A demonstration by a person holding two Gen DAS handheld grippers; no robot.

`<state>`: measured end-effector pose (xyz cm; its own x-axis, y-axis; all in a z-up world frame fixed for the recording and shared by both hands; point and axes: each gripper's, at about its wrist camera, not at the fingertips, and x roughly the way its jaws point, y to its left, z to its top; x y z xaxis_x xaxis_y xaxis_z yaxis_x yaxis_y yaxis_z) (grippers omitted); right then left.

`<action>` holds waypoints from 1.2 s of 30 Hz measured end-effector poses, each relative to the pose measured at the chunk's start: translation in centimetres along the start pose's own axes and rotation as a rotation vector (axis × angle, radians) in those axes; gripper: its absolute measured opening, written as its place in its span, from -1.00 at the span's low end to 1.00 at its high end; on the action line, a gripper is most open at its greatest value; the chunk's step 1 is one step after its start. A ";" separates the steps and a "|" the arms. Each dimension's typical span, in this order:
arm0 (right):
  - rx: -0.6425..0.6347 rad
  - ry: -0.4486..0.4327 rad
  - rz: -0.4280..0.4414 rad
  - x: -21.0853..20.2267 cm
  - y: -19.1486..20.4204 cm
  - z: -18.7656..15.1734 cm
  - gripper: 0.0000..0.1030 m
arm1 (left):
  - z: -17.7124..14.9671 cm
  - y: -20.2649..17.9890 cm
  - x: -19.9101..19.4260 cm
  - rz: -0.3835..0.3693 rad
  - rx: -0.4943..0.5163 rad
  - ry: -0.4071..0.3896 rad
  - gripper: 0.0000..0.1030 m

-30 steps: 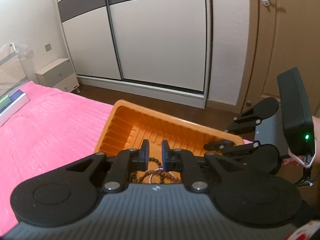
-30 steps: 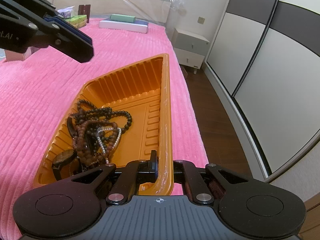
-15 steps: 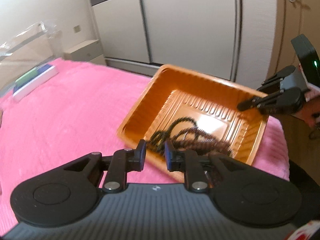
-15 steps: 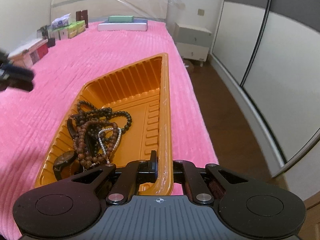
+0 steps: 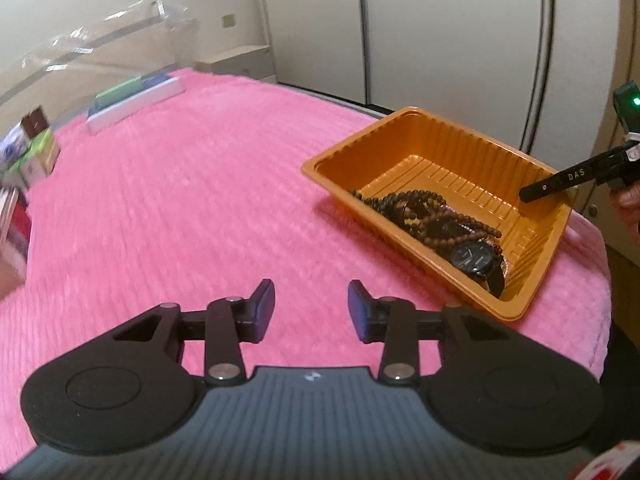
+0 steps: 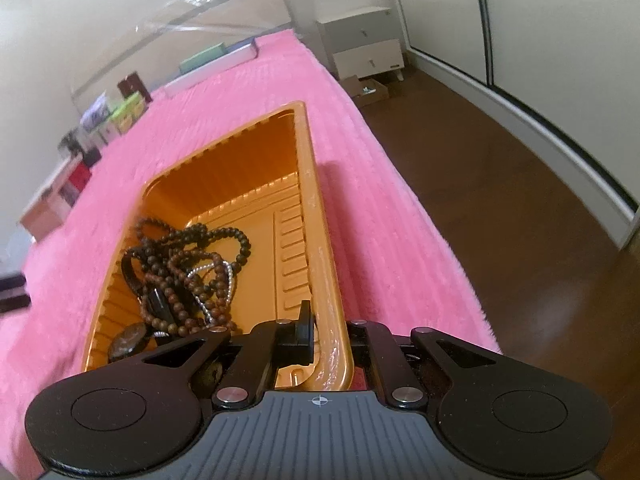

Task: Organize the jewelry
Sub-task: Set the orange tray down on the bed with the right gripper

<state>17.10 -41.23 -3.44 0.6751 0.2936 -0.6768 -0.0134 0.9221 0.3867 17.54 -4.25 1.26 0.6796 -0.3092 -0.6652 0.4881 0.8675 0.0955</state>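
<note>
Orange tray [image 6: 320, 264] sits on pink bed cover [image 5: 180, 208], holding tangled bead strands [image 6: 188, 268] & a black watch [image 5: 472, 258]. Right claw [image 6: 326, 336] clamped on tray's near rim; one finger reads "DAS" in the left view. Left claw [image 5: 311, 308] spread wide, holding nothing, over the cover beside the tray.

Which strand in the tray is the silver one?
The thin silver chain, lying on the bead pile in the orange tray. Every other strand there is dark brown beads.
</note>
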 end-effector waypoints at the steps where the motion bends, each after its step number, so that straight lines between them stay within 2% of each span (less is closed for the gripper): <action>1: 0.012 -0.007 0.010 -0.1 -0.3 -0.1 -0.90 | 0.0 -0.2 -0.1 -0.001 -0.015 0.000 -0.17; 3: 0.019 -0.017 0.028 -0.5 -0.7 -0.2 -0.87 | -0.5 -0.3 -0.3 -0.004 -0.046 -0.001 0.16; 4: 0.027 -0.023 0.045 -0.7 -0.8 -0.2 -0.78 | -0.7 -0.1 -0.4 0.000 -0.062 -0.004 0.24; 6: 0.036 -0.041 0.055 -1.2 -1.2 -0.2 -0.27 | -1.0 -0.1 -0.5 0.004 -0.087 -0.003 0.32; 7: 0.038 -0.058 0.055 -1.4 -1.1 -0.1 0.30 | -1.2 0.0 -0.5 0.005 -0.093 -0.001 0.35; 8: 0.041 -0.086 0.053 -1.9 -1.1 -0.1 0.50 | -1.3 0.0 -0.6 0.008 -0.100 -0.001 0.46; 9: 0.041 -0.103 0.058 -2.2 -1.2 0.0 0.50 | -1.5 0.1 -0.7 0.013 -0.108 -0.007 0.59; 11: 0.051 -0.119 0.058 -3.1 -1.4 0.1 0.50 | -1.8 0.1 -0.7 0.026 -0.120 -0.014 0.71; 13: 0.067 -0.148 0.030 -4.0 -1.3 0.2 0.50 | -2.0 0.3 -0.8 0.039 -0.142 -0.012 0.75; 15: 0.089 -0.182 -0.002 -5.2 -1.1 0.1 0.50 | -2.2 0.5 -1.0 0.051 -0.175 -0.012 0.89; 18: 0.113 -0.212 -0.089 -6.6 0.1 -0.2 0.50 | -2.7 0.7 -1.2 0.087 -0.219 -0.011 0.99; 20: 0.113 -0.206 -0.183 -7.4 1.4 -0.4 0.50 | -3.1 0.9 -1.3 0.098 -0.242 0.003 0.99; 22: 0.090 -0.197 -0.229 -8.1 3.0 -0.7 0.50 | -3.6 1.1 -1.7 0.103 -0.279 0.009 0.99; 27: -0.033 -0.197 -0.173 -9.3 7.9 -2.2 0.58 | -4.9 1.3 -3.6 0.121 -0.399 -0.027 0.99; 29: -0.117 -0.159 -0.145 -9.1 10.1 -3.3 0.62 | -5.3 1.1 -4.3 0.137 -0.441 -0.021 0.99; 33: -0.232 -0.082 -0.095 -8.4 13.4 -5.6 0.63 | -6.4 0.4 -6.4 0.217 -0.531 -0.024 0.99; 36: -0.275 -0.053 -0.075 -7.8 15.4 -7.1 0.64 | -7.1 -0.3 -7.9 0.248 -0.544 -0.018 0.99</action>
<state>6.38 -27.48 3.34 0.7195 0.2147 -0.6604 -0.1565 0.9767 0.1470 8.13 0.68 1.23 0.7490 -0.0744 -0.6584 -0.0333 0.9882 -0.1496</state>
